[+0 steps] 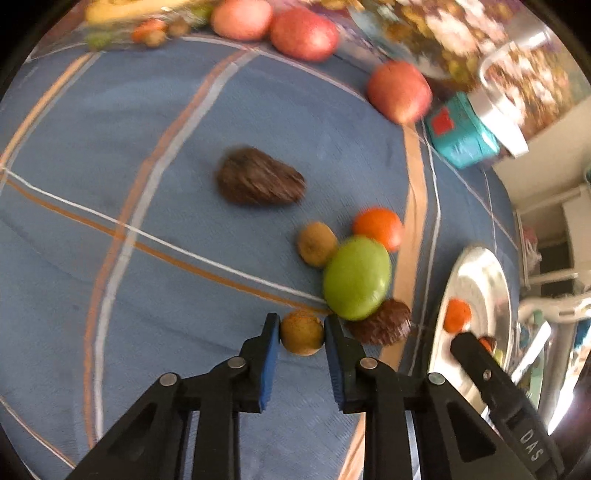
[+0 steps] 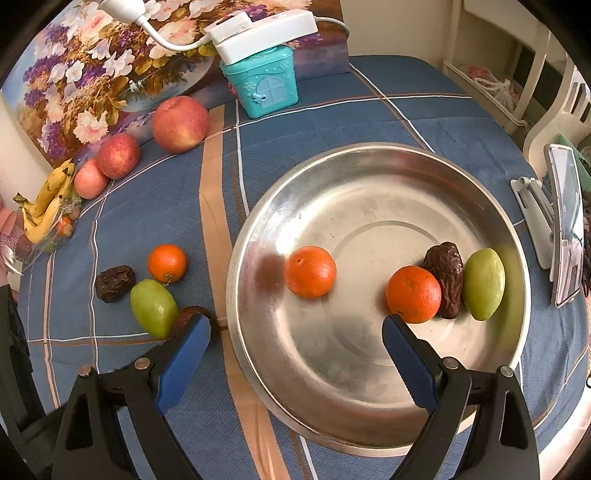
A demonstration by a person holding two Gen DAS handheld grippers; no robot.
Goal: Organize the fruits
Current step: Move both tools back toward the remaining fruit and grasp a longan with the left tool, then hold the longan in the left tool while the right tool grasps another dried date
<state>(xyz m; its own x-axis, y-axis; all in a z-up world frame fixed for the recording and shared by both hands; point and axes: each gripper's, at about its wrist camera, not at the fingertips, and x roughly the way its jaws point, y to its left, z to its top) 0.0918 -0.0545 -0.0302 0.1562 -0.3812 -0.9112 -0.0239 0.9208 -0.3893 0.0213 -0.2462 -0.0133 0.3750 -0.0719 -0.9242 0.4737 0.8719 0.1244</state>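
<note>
My left gripper (image 1: 302, 334) is shut on a small brown kiwi (image 1: 302, 332), just above the blue cloth. Beside it lie a green fruit (image 1: 357, 277), an orange (image 1: 378, 227), a second kiwi (image 1: 316, 243) and two dark dates (image 1: 382, 322) (image 1: 260, 176). My right gripper (image 2: 295, 325) is open and empty over the near edge of the steel plate (image 2: 369, 173). The plate holds two oranges (image 2: 310, 272) (image 2: 413, 294), a date (image 2: 446, 277) and a green fruit (image 2: 483, 283). Left of the plate lie an orange (image 2: 167, 263), a green fruit (image 2: 153, 307) and a date (image 2: 114, 282).
Three red apples (image 2: 180, 123) (image 2: 119, 155) (image 2: 90, 179) and bananas (image 2: 46, 206) line the far edge by a flower painting (image 2: 92, 62). A teal box (image 2: 264, 83) carries a white power strip (image 2: 258, 31). A phone on a stand (image 2: 565, 221) is at the right.
</note>
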